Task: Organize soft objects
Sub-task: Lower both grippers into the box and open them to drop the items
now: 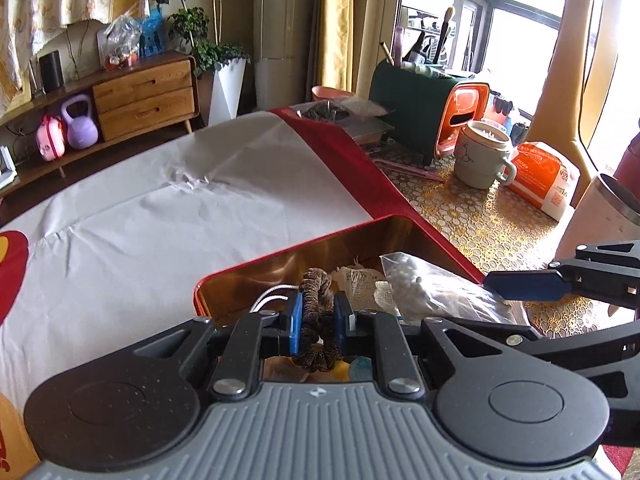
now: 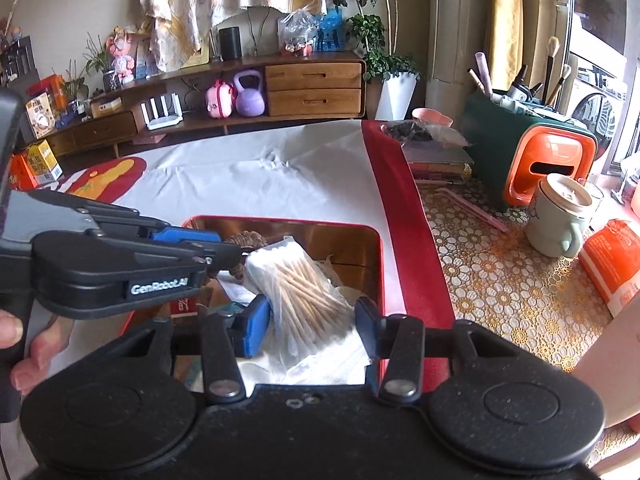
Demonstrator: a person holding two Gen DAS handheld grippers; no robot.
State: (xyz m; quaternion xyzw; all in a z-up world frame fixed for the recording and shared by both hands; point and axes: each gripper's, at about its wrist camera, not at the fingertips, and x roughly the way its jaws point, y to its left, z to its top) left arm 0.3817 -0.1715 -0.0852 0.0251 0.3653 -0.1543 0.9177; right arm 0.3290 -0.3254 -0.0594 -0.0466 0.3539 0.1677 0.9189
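Note:
A red metal tin [image 1: 280,258] stands open on the white and red table cover; it also shows in the right wrist view [image 2: 372,248]. My left gripper [image 1: 316,322] is shut on a brown fabric scrunchie [image 1: 314,292] and holds it over the tin. My right gripper [image 2: 312,320] is open, its fingers on either side of a clear bag of cotton swabs [image 2: 304,292] that lies in the tin. The same bag [image 1: 432,292] shows in the left wrist view beside a scrap of burlap cloth [image 1: 362,280]. The left gripper [image 2: 224,246] reaches in from the left in the right wrist view.
A pale green lidded mug [image 2: 560,220], an orange packet [image 2: 612,260] and a green and orange bin with brushes [image 2: 532,152] stand on the lace-patterned table at the right. A wooden sideboard [image 2: 312,88] runs along the far wall.

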